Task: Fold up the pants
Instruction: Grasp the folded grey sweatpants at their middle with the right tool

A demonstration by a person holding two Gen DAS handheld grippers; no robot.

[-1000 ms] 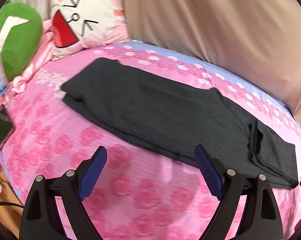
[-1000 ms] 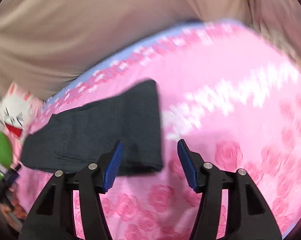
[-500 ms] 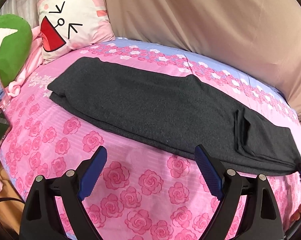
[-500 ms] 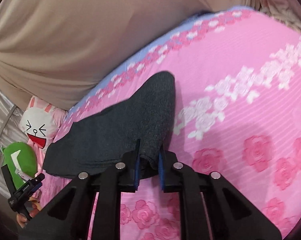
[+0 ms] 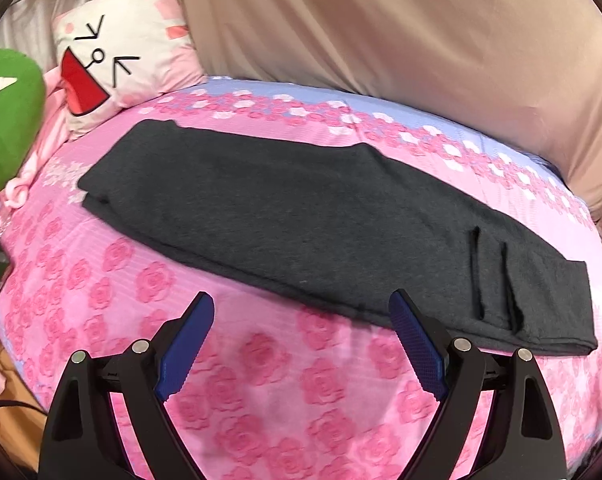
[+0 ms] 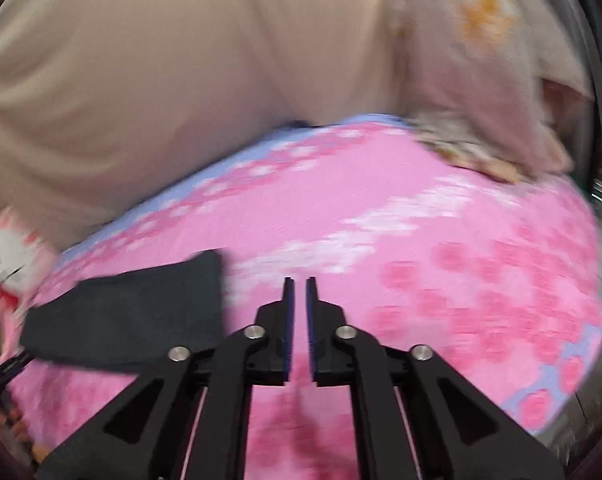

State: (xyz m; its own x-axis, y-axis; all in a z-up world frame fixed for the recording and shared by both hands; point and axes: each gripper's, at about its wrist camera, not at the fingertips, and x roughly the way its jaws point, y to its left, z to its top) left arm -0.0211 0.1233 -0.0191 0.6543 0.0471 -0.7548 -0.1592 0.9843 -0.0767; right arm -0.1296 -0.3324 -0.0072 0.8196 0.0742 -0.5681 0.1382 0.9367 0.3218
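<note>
Dark grey pants (image 5: 301,220) lie flat on the pink rose bedspread (image 5: 261,380), folded lengthwise, stretching from the far left to the near right. My left gripper (image 5: 301,320) is open and empty, hovering just before the pants' near edge. In the blurred right wrist view the pants' end (image 6: 141,312) lies to the left. My right gripper (image 6: 300,292) is nearly shut with nothing between its jaws, to the right of the pants and above the bedspread (image 6: 421,260).
A white and pink rabbit-face cushion (image 5: 117,52) and a green plush (image 5: 9,112) sit at the bed's far left. A beige curtain (image 5: 381,32) hangs behind the bed. A pale pillow (image 6: 481,80) lies at the far right corner.
My right gripper closed on the pants' end, then let go and swung right, off the fabric. The pants' right end now lies flat. My left gripper stayed open, shifting slightly.
</note>
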